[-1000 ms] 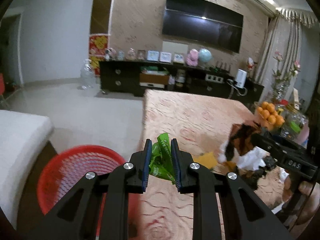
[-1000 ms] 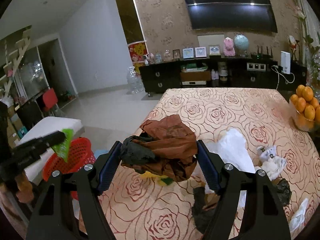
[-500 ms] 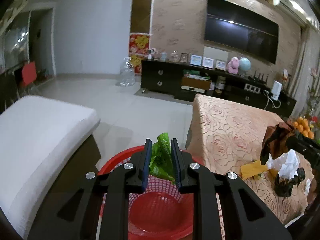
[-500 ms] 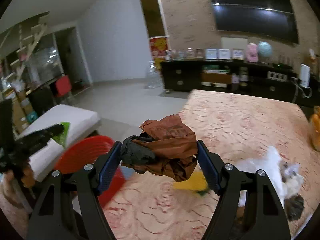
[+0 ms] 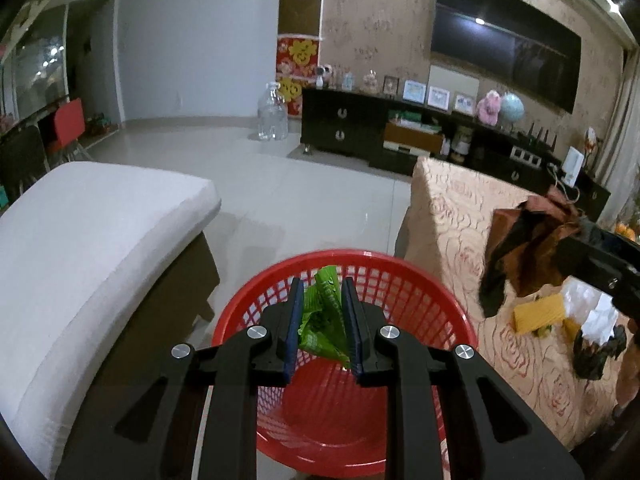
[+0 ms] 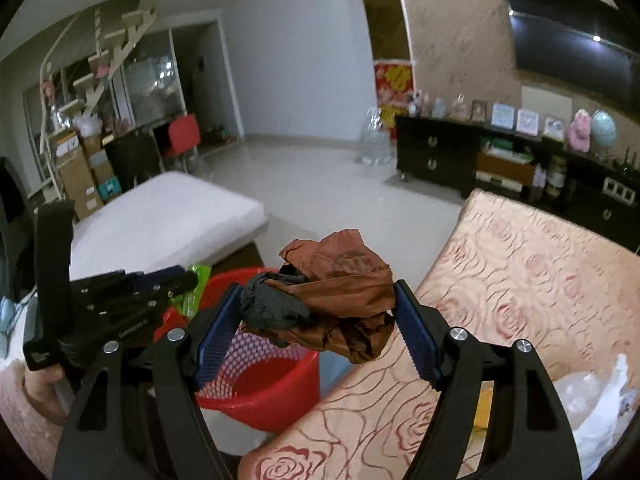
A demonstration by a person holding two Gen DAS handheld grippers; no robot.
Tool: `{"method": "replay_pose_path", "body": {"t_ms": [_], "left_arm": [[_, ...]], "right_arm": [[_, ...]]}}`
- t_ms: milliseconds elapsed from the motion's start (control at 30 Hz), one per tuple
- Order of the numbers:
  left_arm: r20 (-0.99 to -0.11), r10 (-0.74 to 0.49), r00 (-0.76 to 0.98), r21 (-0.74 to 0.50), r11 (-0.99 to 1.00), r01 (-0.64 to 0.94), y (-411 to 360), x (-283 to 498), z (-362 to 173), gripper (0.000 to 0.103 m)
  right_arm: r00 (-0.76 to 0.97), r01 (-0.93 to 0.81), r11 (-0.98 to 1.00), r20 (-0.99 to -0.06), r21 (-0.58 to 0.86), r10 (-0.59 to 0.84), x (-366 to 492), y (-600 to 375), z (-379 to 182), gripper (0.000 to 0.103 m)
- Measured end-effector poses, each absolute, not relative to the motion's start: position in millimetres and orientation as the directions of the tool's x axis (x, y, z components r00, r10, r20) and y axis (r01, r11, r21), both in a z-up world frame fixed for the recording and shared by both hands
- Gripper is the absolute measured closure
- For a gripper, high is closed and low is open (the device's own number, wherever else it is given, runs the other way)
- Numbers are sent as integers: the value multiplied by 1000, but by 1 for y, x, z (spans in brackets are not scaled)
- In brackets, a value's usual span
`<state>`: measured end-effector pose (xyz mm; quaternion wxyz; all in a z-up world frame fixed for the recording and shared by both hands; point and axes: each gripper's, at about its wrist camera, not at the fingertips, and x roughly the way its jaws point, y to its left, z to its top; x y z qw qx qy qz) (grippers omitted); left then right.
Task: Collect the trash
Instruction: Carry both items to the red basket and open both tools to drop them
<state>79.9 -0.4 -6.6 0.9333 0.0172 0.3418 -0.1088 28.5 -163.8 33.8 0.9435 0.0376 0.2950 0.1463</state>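
My left gripper (image 5: 322, 312) is shut on a crumpled green wrapper (image 5: 324, 320) and hangs directly over the red plastic basket (image 5: 424, 308) on the floor. In the right wrist view the same left gripper (image 6: 188, 276) shows at the left with the green wrapper (image 6: 194, 284) sticking out. My right gripper (image 6: 320, 312) is shut on a crumpled brown and black bag (image 6: 340, 300), held above the table's edge, just right of the red basket (image 6: 280, 380). That brown bag (image 5: 528, 248) appears at the right in the left wrist view.
The table (image 6: 520, 280) with a rose-patterned cloth holds a white plastic bag (image 6: 596, 404), a yellow packet (image 5: 536, 316) and a white and black wad (image 5: 600, 336). A white cushioned bench (image 5: 80, 240) stands left of the basket. A dark TV cabinet (image 5: 400, 136) lines the far wall.
Both grippers swung left, away from the table toward the basket. The left one now hangs over the basket's opening; the right one has come to the table's edge with the brown bag.
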Motion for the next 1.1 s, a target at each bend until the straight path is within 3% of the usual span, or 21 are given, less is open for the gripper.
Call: {"method": "replay_pose_path", "body": {"t_ms": [500, 600, 833, 1100], "left_arm": [[-703, -151, 695, -25, 982, 188, 11, 87, -25, 82], [-710, -159, 686, -37, 981, 190, 13, 87, -26, 68], [-693, -171, 700, -51, 981, 189, 15, 85, -22, 45], [-663, -180, 726, -81, 982, 170, 21, 81, -14, 34]], "right_arm": [[688, -325, 930, -631, 173, 358, 45, -116, -2, 26], [680, -323, 929, -638, 183, 362, 47, -117, -6, 22], [676, -321, 919, -625, 227, 391, 45, -127, -4, 15], [713, -285, 935, -605, 213, 355, 33, -142, 4, 15]]}}
